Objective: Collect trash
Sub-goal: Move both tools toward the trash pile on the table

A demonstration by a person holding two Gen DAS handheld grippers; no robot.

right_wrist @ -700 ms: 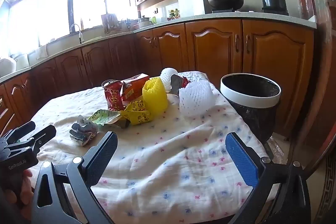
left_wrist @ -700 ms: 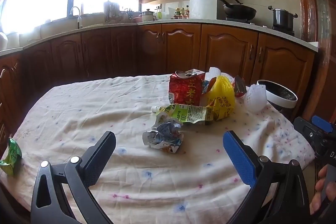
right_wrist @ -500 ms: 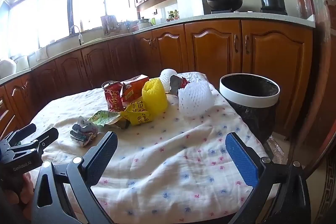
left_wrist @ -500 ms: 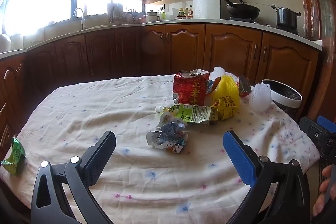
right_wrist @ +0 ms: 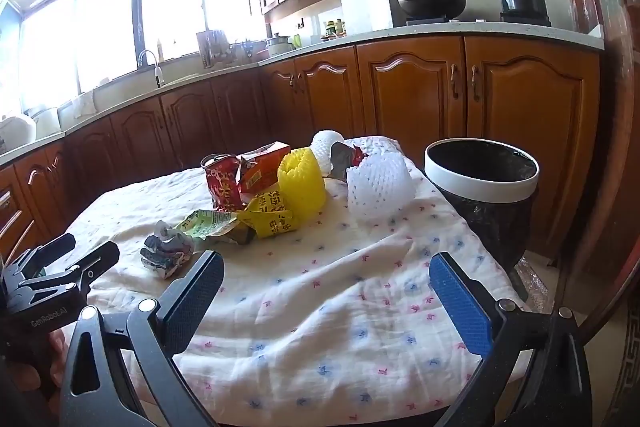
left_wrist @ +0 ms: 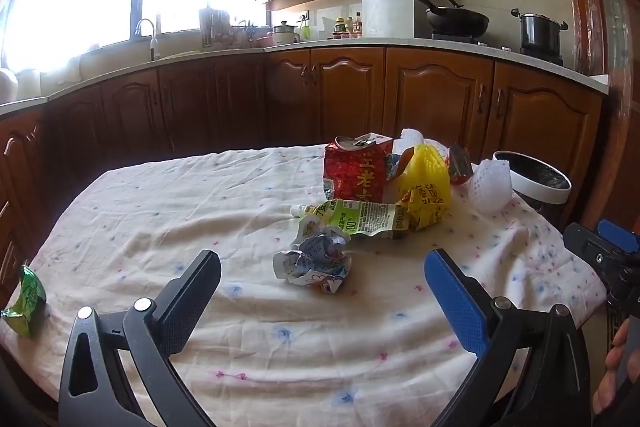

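Left wrist view: left hand-held gripper (left_wrist: 322,281) hanging fingers spread, crumpled wrapper (left_wrist: 314,261) between them; right hand-held gripper (right_wrist: 326,285) also spread, bin (right_wrist: 482,183) sitting past surface (right_wrist: 320,307) edge.

Clothed table (left_wrist: 248,327) bears trash pile (left_wrist: 372,195).

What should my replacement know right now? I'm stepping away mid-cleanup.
Left gripper open, empty, facing the crumpled paper wad. Right gripper open, empty, over the floral tablecloth.
Red carton, green-label pouch, yellow foam net, white foam net and green wrapper all remain on the table.
White-rimmed black bin stands at the right edge.
Nothing is visibly collected yet.
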